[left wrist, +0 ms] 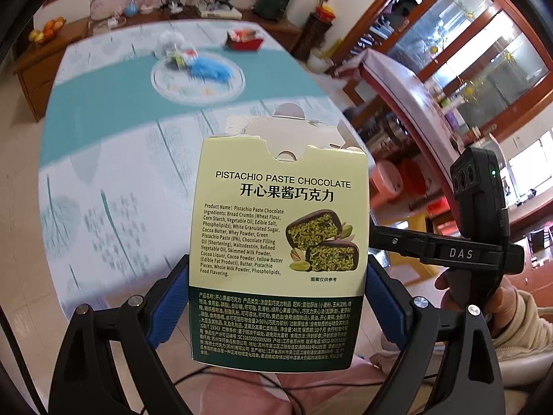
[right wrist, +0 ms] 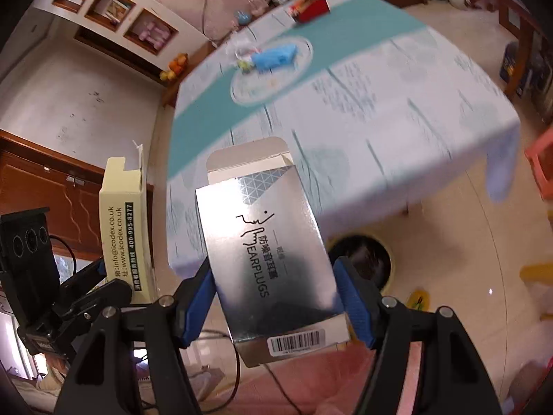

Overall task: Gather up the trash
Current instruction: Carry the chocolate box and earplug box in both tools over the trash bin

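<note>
The far end of the table with its white and teal leaf-print cloth point(left wrist: 114, 159) is smeared with blur, so the clear round plate point(left wrist: 197, 81) there shows only a blue fluffy thing and some crumpled wrappers that cannot be told apart, and the red tray point(left wrist: 243, 39) beyond it holds contents too soft to read. The pale green cardboard pistachio chocolate box point(left wrist: 276, 256) stands upright with its torn top flaps open and hides most of the left gripper point(left wrist: 278, 297), whose blue pads point(left wrist: 172, 297) press on its two narrow sides, clamped on it above the table's near edge. The silver cardboard earplugs box point(right wrist: 273, 269), top flap open and tilted to the left, is pinched the same way between the blue pads point(right wrist: 352, 301) of the right gripper point(right wrist: 276, 304); its lower corner is cut off by the black frame. Both tools point steeply down, side by side. From the right wrist view, a round dark bin point(right wrist: 366, 259) on the cream floor sits half hidden behind the earplugs box, beside the table. A hand in a cream sleeve point(left wrist: 508, 311) shows at the left view's right edge
</note>
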The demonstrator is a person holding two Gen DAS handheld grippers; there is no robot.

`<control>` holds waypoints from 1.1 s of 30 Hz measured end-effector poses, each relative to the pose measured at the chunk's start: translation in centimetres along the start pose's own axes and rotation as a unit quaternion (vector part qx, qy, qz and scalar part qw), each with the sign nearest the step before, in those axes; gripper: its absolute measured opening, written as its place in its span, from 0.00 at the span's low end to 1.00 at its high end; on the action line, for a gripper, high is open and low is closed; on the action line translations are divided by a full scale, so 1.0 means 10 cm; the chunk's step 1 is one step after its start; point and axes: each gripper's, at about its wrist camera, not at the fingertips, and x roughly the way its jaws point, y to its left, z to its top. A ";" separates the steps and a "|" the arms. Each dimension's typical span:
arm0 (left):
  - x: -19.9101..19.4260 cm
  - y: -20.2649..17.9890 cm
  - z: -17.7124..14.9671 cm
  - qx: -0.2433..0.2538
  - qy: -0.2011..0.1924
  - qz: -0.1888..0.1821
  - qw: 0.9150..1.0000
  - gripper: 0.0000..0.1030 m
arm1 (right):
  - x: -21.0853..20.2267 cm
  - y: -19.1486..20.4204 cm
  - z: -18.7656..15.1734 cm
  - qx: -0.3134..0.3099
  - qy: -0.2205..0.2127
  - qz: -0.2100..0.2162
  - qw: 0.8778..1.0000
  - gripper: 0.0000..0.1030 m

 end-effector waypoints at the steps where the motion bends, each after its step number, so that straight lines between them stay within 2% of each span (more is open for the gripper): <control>1: 0.03 -0.01 -0.09 -0.004 0.007 -0.002 1.000 0.89 | 0.03 -0.03 -0.08 0.003 0.010 -0.003 1.000 0.66; 5: 0.19 -0.01 -0.42 -0.021 0.033 -0.010 0.999 0.89 | 0.20 -0.21 -0.34 0.020 0.041 -0.016 0.999 0.66; 10: 0.66 0.02 -0.83 -0.042 0.066 -0.002 0.997 0.89 | 0.58 -0.55 -0.56 0.045 0.076 -0.033 0.996 0.66; 15: 1.37 0.18 -1.27 -0.074 0.101 0.007 0.992 0.89 | 1.21 -1.08 -0.76 0.088 0.115 -0.048 0.988 0.66; 20: 2.25 0.53 -1.66 -0.114 0.128 0.032 0.985 0.89 | 1.92 -1.62 -0.93 0.127 0.138 -0.065 0.980 0.66; 27: 3.31 1.17 -1.90 -0.167 0.136 0.067 0.974 0.89 | 2.74 -2.11 -1.05 0.155 0.141 -0.063 0.976 0.66; 33: 3.89 1.43 -1.79 -0.145 0.118 0.106 0.977 0.90 | 3.30 -2.28 -1.03 0.163 0.142 -0.057 0.975 0.67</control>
